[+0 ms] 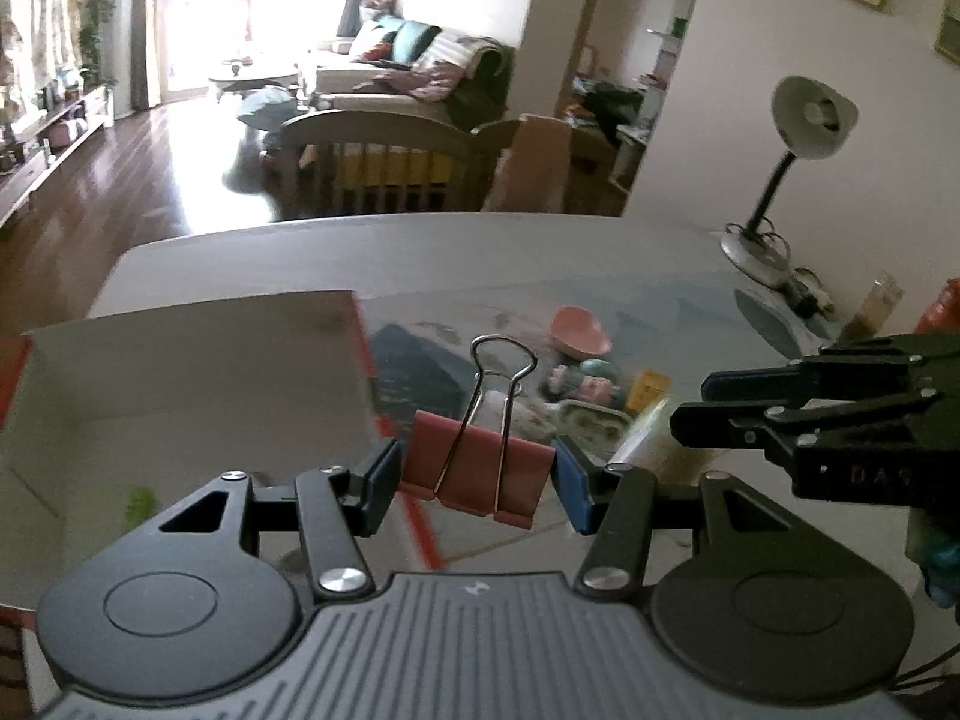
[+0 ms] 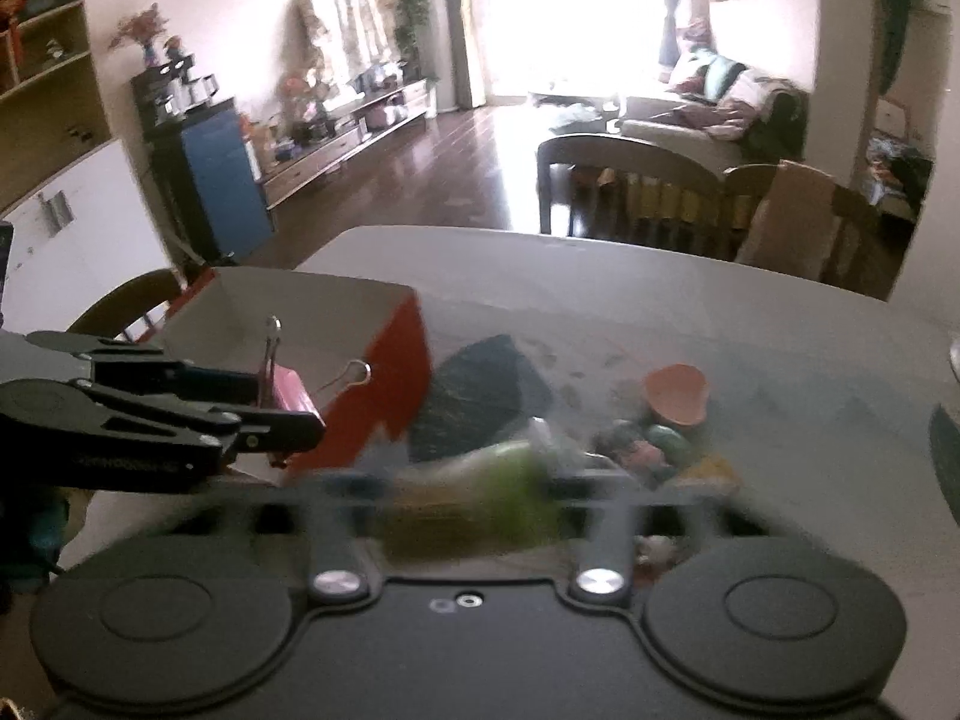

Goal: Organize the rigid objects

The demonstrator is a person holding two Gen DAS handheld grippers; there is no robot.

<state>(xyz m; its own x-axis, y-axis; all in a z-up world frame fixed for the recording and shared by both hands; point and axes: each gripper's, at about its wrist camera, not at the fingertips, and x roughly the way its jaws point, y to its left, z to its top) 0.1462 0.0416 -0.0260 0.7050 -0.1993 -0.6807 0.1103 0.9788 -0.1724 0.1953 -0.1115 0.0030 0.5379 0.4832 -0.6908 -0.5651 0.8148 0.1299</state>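
Left wrist view shows your left gripper (image 1: 477, 483) clenched on a red binder clip (image 1: 477, 468), its blue-padded fingers (image 1: 573, 489) pressing the flat folded-metal body from both sides while the thin wire handles rise in a looped arch above it. You hold the clip in the air just beside the near corner of an open cardboard box (image 1: 198, 372), a box with red outer faces and pale, matte inner walls. Past the clip, on the glossy table (image 1: 420, 252), lies a loose cluster of small rigid things: a smooth pink bowl-shaped piece (image 1: 579, 330), a yellow block (image 1: 648, 387) and some rounded pastel figures too blurred to name. A desk lamp (image 1: 780, 174) with a rounded shade, a bent neck and a disc base stands at the table's far right. Your right gripper (image 1: 696, 405) reaches in from the right, its black fingers lying close together with nothing visible between them in this view. From the right wrist view your own fingers are smeared by motion blur, with a greenish-yellow streak (image 2: 480, 498) across them, so you cannot tell whether they grasp anything or stand released. That view shows the clip (image 2: 288, 390) beside the box's red zigzag-edged wall (image 2: 384, 384).
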